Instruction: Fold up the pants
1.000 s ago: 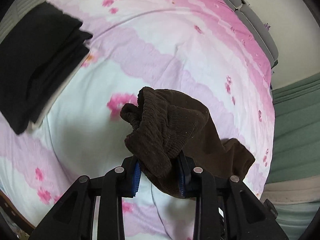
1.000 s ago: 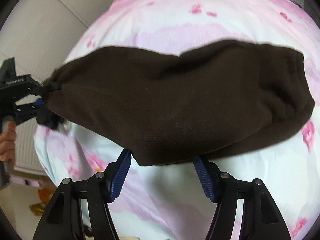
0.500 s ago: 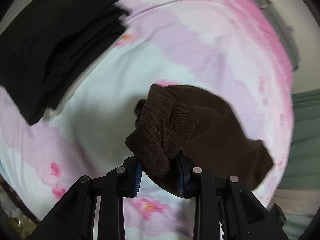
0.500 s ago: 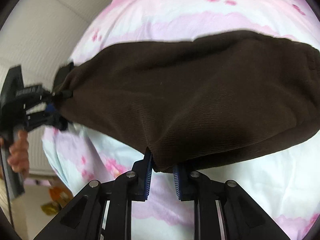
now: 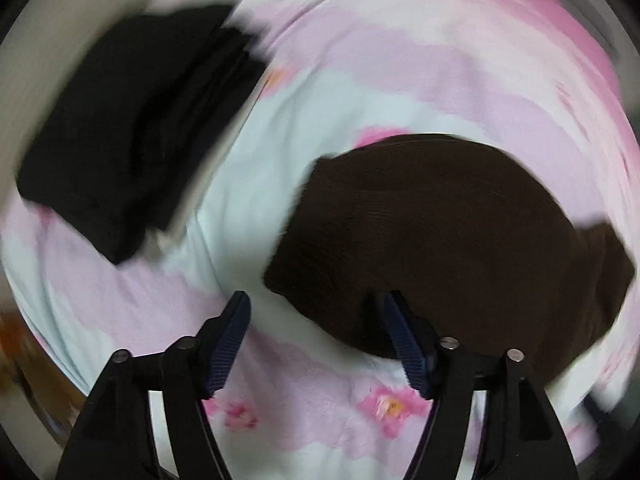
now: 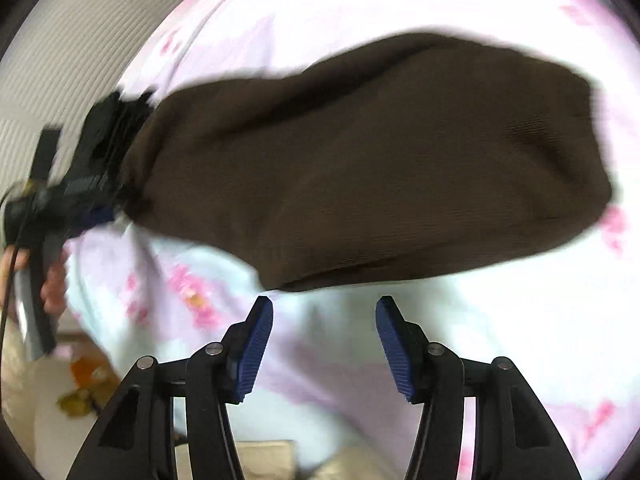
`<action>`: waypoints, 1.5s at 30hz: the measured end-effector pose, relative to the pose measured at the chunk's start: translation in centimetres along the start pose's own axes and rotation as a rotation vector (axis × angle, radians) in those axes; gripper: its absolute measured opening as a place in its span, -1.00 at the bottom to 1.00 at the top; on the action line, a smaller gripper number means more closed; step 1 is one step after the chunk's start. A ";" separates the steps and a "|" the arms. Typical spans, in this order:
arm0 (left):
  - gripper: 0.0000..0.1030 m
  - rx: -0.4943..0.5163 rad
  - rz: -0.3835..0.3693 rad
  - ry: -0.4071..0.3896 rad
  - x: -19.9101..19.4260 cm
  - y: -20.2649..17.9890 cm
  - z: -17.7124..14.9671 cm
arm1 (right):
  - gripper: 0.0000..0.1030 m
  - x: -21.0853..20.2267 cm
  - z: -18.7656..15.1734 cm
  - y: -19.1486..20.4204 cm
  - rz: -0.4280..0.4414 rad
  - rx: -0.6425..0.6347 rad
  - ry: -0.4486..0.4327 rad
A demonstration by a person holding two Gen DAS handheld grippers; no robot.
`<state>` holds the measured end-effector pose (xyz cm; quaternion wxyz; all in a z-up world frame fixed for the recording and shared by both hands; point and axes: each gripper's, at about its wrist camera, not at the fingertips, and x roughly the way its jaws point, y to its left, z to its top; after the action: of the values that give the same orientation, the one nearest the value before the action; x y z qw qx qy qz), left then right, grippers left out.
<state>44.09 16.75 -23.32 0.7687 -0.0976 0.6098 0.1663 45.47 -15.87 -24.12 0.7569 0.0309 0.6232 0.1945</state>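
The brown pants [image 5: 452, 236] lie folded on the pink and white bedspread [image 5: 360, 60]. My left gripper [image 5: 316, 340] is open and empty, its right finger at the pants' near edge. In the right wrist view the pants [image 6: 380, 168] lie as a wide brown block. My right gripper [image 6: 324, 340] is open and empty just in front of their near edge. The left gripper [image 6: 80, 184] shows there at the pants' left end. Both views are motion-blurred.
A stack of folded black clothes [image 5: 132, 128] lies on the bed at the left of the left wrist view. The bed's left edge, a pale wall [image 6: 60, 60] and floor clutter [image 6: 80, 392] show in the right wrist view.
Both grippers have opened and let go of the brown pants, which now lie flat on the bed. The left gripper has pulled back.
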 end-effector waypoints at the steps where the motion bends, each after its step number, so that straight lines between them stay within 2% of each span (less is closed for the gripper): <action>1: 0.48 0.056 -0.006 -0.039 -1.2 -1.2 -0.5 | 0.06 -1.5 0.2 -1.5 -0.012 0.024 -0.045; 3: 0.49 0.157 -0.077 -0.105 -3.8 -4.2 -1.8 | 0.07 -4.1 0.6 -4.4 -0.045 0.064 -0.123; 5: 0.49 0.227 -0.138 -0.139 -5.4 -6.7 -2.4 | 0.07 -6.5 1.1 -7.1 -0.100 0.094 -0.205; 7: 0.53 0.289 -0.174 -0.181 -6.6 -9.7 -2.8 | 0.07 -8.2 1.9 -10.4 -0.139 0.127 -0.273; 9: 0.59 0.338 -0.207 -0.198 -6.9 -12.6 -3.0 | 0.07 -8.8 2.8 -13.2 -0.154 0.165 -0.291; 11: 0.59 0.391 -0.201 -0.190 -6.4 -14.9 -2.4 | 0.07 -8.7 3.6 -15.9 -0.155 0.210 -0.303; 14: 0.58 0.445 -0.187 -0.167 -4.9 -18.3 -2.6 | 0.07 -6.9 4.8 -18.8 -0.147 0.272 -0.272; 16: 0.58 0.459 -0.183 -0.124 -4.0 -19.9 -2.6 | 0.06 -4.8 5.0 -19.0 -0.133 0.298 -0.245; 18: 0.58 0.452 -0.188 -0.103 -3.8 -20.4 -3.0 | 0.06 -2.7 5.7 -20.2 -0.143 0.338 -0.200; 20: 0.58 0.449 -0.180 -0.094 -3.8 -20.7 -3.4 | 0.02 -1.1 6.2 -21.2 -0.117 0.380 -0.175; 23: 0.58 0.432 -0.156 -0.086 -3.8 -19.8 -3.5 | 0.02 0.3 7.1 -21.6 -0.111 0.397 -0.168; 24: 0.58 0.421 -0.151 -0.084 -3.8 -19.6 -3.6 | -0.04 0.9 7.3 -21.8 -0.100 0.401 -0.154; 25: 0.58 0.405 -0.145 -0.078 -3.7 -19.2 -3.5 | -0.30 1.6 7.5 -21.9 -0.086 0.404 -0.134; 27: 0.58 0.373 -0.142 -0.069 -3.5 -18.4 -3.0 | -0.42 2.6 7.6 -21.9 -0.101 0.394 -0.096; 28: 0.58 0.361 -0.135 -0.070 -3.4 -18.0 -2.7 | -0.49 2.5 7.4 -21.9 -0.104 0.396 -0.104; 32: 0.58 0.348 -0.109 -0.091 -3.5 -16.8 -1.5 | -0.52 -0.9 5.6 -21.8 -0.104 0.432 -0.165; 35: 0.58 0.396 -0.067 -0.117 -3.3 -17.1 0.0 | -0.53 -2.4 4.3 -22.4 -0.158 0.443 -0.152; 40: 0.58 0.565 -0.015 -0.139 -1.8 -19.9 3.1 | -0.53 -0.5 4.4 -23.3 -0.193 0.437 -0.098; 45: 0.58 0.573 0.021 -0.093 0.7 -21.4 6.5 | -0.54 0.0 4.4 -24.1 -0.200 0.471 -0.110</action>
<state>58.15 -0.67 -23.63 0.7904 0.1373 0.5971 -0.0006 55.87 -37.25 -30.10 0.7771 0.1550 0.6090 -0.0339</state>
